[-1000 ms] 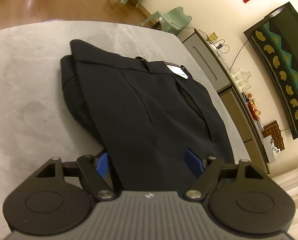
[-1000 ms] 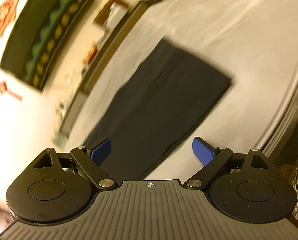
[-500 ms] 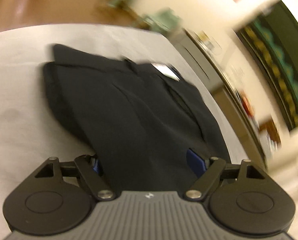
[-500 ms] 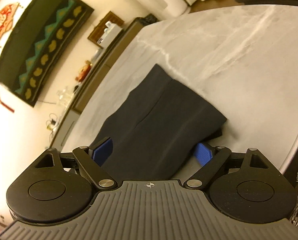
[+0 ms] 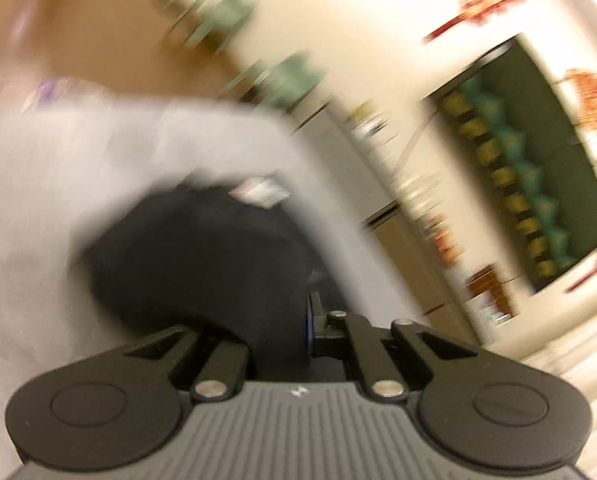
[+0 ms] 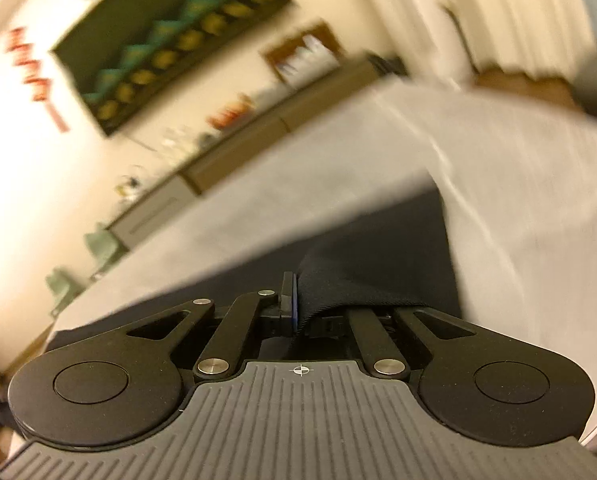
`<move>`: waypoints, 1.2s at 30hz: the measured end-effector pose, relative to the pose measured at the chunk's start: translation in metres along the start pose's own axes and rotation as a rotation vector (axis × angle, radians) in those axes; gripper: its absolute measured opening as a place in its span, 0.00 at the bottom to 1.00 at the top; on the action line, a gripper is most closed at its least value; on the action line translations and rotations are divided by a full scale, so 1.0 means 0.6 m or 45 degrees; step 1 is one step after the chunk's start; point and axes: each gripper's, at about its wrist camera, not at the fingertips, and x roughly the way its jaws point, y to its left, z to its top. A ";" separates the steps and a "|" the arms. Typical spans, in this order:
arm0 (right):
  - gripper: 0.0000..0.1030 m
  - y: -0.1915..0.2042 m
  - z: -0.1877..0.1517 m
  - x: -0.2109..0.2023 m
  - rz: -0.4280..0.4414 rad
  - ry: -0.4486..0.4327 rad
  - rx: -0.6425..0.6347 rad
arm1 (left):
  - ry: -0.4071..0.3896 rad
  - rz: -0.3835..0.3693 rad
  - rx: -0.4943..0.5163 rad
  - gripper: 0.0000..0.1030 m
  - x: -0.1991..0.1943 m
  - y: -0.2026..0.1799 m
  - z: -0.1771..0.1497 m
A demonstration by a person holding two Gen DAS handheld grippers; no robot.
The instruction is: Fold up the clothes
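The black trousers [image 5: 202,264] lie on the grey tabletop [image 5: 58,168], bunched into a rounded hump right in front of the left gripper [image 5: 304,320], whose jaws are pressed together on the cloth. In the left wrist view a white tag [image 5: 258,194] shows at the garment's far end, near the tabletop's far edge. In the right wrist view the right gripper [image 6: 298,308] is clamped on a raised ridge of the same fabric [image 6: 350,280], with a flat dark stretch running off toward the tabletop's near left corner. Bare tabletop spreads wide beyond the cloth on both sides. Everything is smeared by blur: seams and the trousers' outline cannot be made out. Each gripper body hides the cloth nearest it. Beyond the far edge, a low sideboard [image 6: 234,148] and a dark wall hanging [image 6: 170,40].
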 end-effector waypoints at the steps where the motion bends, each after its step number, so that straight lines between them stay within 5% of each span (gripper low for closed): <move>1: 0.00 0.017 0.017 -0.017 0.016 -0.025 -0.053 | -0.051 -0.030 0.022 0.04 -0.020 -0.026 0.013; 3: 0.00 0.044 0.060 -0.044 0.041 -0.058 -0.137 | -0.145 -0.093 0.066 0.04 -0.054 -0.082 0.040; 7: 0.00 0.090 0.152 -0.071 0.057 -0.037 -0.271 | -0.135 -0.040 0.217 0.05 -0.006 -0.212 0.099; 10: 0.00 0.109 0.215 -0.034 0.041 0.071 -0.323 | -0.028 0.154 0.313 0.05 0.145 -0.281 0.120; 13: 0.01 0.107 0.255 0.088 -0.009 0.263 -0.290 | 0.125 0.422 0.405 0.11 0.339 -0.313 0.115; 15: 0.31 0.090 0.268 0.221 -0.044 0.445 -0.199 | 0.240 0.642 0.475 0.14 0.476 -0.303 0.095; 17: 0.66 0.062 0.269 0.337 -0.111 0.547 -0.118 | 0.286 0.726 0.448 0.18 0.525 -0.273 0.069; 19: 0.65 0.031 0.266 0.425 -0.211 0.587 -0.057 | 0.321 0.789 0.406 0.18 0.560 -0.240 0.042; 24: 0.65 0.004 0.218 0.413 -0.198 0.485 -0.036 | 0.215 0.691 0.492 0.31 0.503 -0.214 -0.005; 27: 0.64 0.047 0.195 0.384 -0.140 0.494 -0.270 | 0.107 0.623 0.426 0.36 0.448 -0.185 0.002; 30: 0.66 0.077 0.163 0.372 -0.061 0.548 -0.460 | 0.072 0.695 0.429 0.37 0.406 -0.158 0.022; 32: 0.64 0.069 0.140 0.377 -0.135 0.569 -0.580 | 0.024 0.676 0.387 0.38 0.361 -0.143 0.042; 33: 0.81 0.063 0.131 0.376 -0.193 0.526 -0.675 | 0.000 0.668 0.366 0.40 0.335 -0.134 0.050; 34: 0.87 0.054 0.129 0.374 -0.265 0.485 -0.733 | -0.022 0.662 0.345 0.44 0.307 -0.124 0.056; 36: 0.88 0.033 0.143 0.369 -0.375 0.461 -0.700 | -0.053 0.652 0.289 0.48 0.259 -0.100 0.065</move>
